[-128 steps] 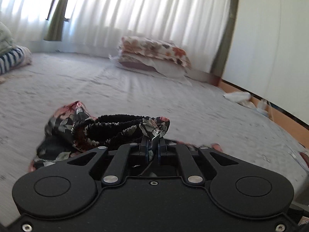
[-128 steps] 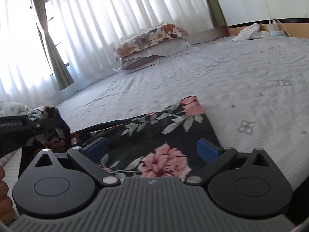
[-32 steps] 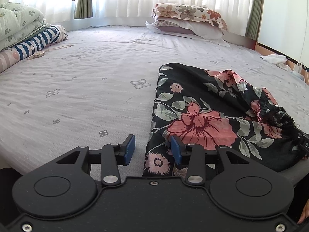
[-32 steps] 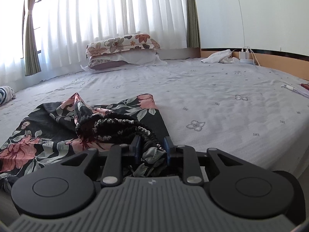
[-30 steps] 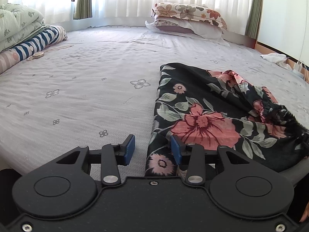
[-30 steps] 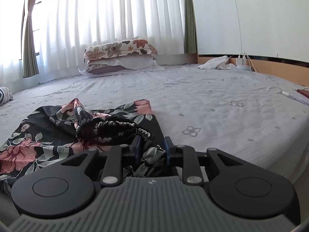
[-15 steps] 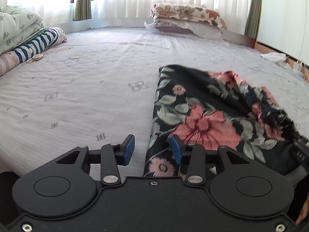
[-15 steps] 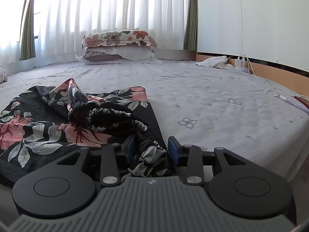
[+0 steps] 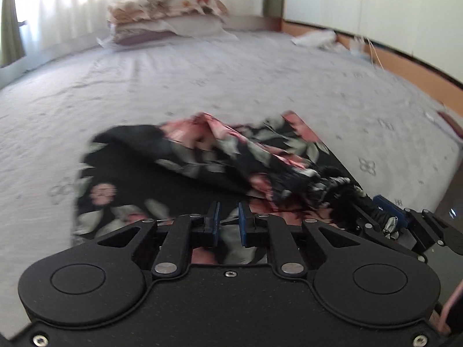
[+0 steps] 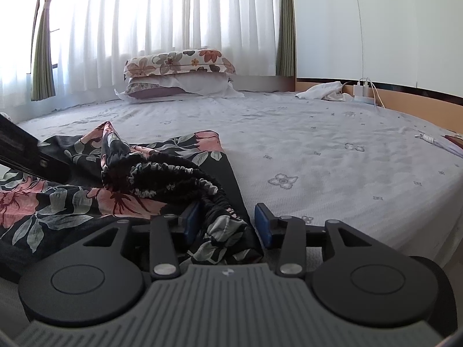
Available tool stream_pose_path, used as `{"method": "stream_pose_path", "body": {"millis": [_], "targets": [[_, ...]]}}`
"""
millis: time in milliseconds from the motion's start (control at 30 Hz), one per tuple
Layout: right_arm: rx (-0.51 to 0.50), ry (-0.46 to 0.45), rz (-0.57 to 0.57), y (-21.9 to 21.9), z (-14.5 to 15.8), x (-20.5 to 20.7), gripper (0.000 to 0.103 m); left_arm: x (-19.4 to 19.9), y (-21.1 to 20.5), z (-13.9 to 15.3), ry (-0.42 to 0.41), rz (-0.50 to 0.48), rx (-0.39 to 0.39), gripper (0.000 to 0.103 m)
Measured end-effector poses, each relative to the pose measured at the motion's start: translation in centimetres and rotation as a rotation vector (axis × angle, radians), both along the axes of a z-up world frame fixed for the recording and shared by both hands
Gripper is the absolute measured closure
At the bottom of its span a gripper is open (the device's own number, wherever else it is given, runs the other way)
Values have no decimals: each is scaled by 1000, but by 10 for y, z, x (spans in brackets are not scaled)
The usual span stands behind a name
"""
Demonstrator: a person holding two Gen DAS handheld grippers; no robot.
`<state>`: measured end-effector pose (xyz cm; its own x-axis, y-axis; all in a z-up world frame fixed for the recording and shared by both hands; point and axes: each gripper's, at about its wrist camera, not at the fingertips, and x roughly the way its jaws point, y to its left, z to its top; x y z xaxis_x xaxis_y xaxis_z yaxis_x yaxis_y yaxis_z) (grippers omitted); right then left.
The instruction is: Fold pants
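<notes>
- The pants (image 10: 86,190), a black floral pair, lie bunched on the grey bedsheet (image 10: 332,159) near its front edge, with the gathered elastic waistband (image 10: 179,173) heaped up on the side next to the right gripper (image 10: 227,222).
- The right gripper's blue pads (image 10: 262,222) stand apart, with a fold of the waistband end lying loosely between them; the cloth does not look pinched, so I read the jaws as open around it, not gripping.
- The left gripper (image 9: 228,224) sits low over the other part of the garment. Its jaws are narrow, with a small gap and floral fabric visible through it (this view is blurred, so I cannot tell whether cloth is actually caught between the pads).
- In the left wrist view, the right gripper (image 9: 387,217) shows at the right edge, just beside the dark waistband bunch.
- Step in hand, as I judge it: an early one, getting a hold on the garment and straightening it, since the pants are still crumpled with a ridge of fabric (image 9: 208,144) standing across the middle and no clean fold yet made.
- The next move likely calls for each gripper to take a firm pinch on an edge, then pull apart to flatten the cloth before laying one half over the other.
- Pillows (image 10: 176,72) sit far back by the curtain (image 10: 173,14), well apart from the work.
</notes>
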<state>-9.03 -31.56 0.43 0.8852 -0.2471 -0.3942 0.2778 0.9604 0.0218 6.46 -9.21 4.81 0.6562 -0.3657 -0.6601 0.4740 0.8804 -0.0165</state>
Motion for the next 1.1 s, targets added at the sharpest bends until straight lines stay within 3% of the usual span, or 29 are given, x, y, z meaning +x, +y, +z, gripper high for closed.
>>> {"method": "stream_pose_path", "body": {"millis": [167, 433, 800, 900, 1033, 1100], "targets": [[18, -14, 10, -4, -1, -3, 44, 29, -43, -13, 74, -28, -12, 90], [44, -27, 36, -11, -4, -6, 42, 79, -85, 1, 52, -33, -40, 90], [71, -29, 69, -18, -5, -3, 40, 120, -126, -21, 97, 8, -11, 90], [68, -26, 72, -15, -5, -4, 39, 117, -128, -21, 79, 6, 9, 87], [65, -17, 75, -15, -3, -3, 38, 112, -123, -15, 66, 12, 17, 65], [72, -8, 79, -15, -1, -1, 36, 108, -116, -10, 58, 13, 13, 61]]}}
